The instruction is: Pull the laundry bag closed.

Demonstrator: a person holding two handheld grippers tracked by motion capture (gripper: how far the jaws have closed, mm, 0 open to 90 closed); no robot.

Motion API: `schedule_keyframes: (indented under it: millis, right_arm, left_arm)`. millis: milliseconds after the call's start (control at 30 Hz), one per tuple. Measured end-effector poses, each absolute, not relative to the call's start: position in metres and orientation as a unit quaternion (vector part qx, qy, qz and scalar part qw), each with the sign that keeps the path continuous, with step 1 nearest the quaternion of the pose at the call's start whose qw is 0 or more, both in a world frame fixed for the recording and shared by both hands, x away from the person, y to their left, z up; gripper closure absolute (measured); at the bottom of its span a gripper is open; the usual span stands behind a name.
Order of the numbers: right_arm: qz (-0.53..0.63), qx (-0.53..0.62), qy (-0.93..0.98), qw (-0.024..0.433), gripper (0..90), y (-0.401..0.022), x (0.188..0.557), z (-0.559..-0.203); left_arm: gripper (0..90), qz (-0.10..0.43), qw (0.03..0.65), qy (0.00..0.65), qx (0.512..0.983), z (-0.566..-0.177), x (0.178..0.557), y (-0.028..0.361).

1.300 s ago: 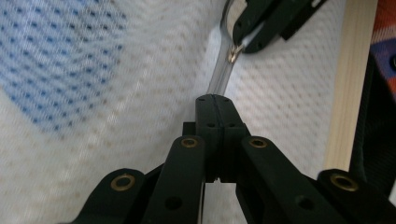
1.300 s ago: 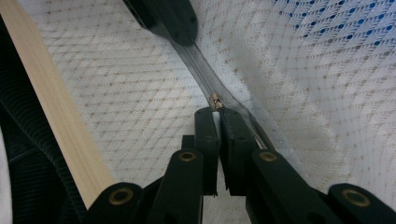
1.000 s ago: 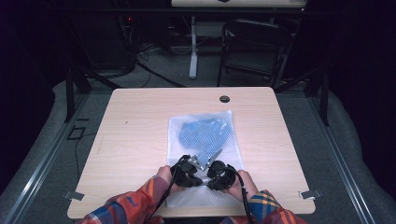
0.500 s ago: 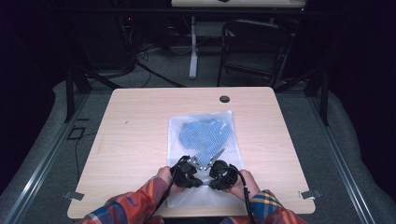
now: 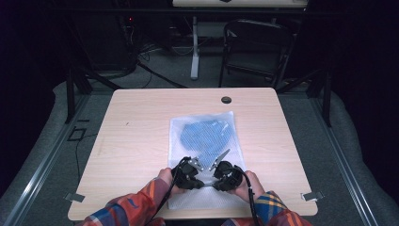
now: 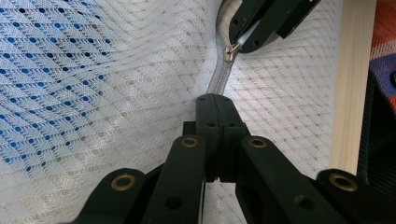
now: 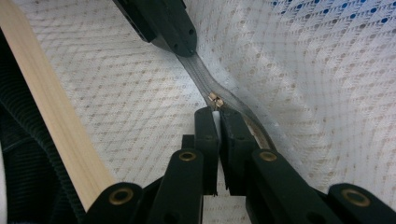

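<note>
A white mesh bag lies flat on the wooden table, near the person's edge, with something blue inside it. The left gripper sits on the near end of the bag. Its jaws are pinched together on the grey zipper strip. Just beside it, the right gripper points toward the left one. Its jaws are squeezed on the white tab of the small metal zipper pull.

Left black two-jaw gripper — jaws pressed together; right black two-jaw gripper — jaws clamped; tips nearly meeting, forearms converging.
</note>
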State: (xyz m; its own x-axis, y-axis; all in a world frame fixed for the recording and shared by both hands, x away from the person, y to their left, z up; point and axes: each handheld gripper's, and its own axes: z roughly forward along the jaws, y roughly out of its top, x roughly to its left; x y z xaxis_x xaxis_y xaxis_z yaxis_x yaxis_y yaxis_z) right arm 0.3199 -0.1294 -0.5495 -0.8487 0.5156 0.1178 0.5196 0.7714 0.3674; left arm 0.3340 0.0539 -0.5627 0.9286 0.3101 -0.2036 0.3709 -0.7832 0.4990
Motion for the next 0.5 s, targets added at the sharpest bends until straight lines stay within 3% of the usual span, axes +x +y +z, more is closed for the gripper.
schedule_keyframes:
  millis: [500]
  right_arm:
    - [-0.197, -0.294, -0.935, 0.006, 86.8, -0.147, 0.320, -0.547]
  left_arm:
    - [90.0, -0.057, 0.275, 0.177, 0.943, -0.563, 0.334, 0.054]
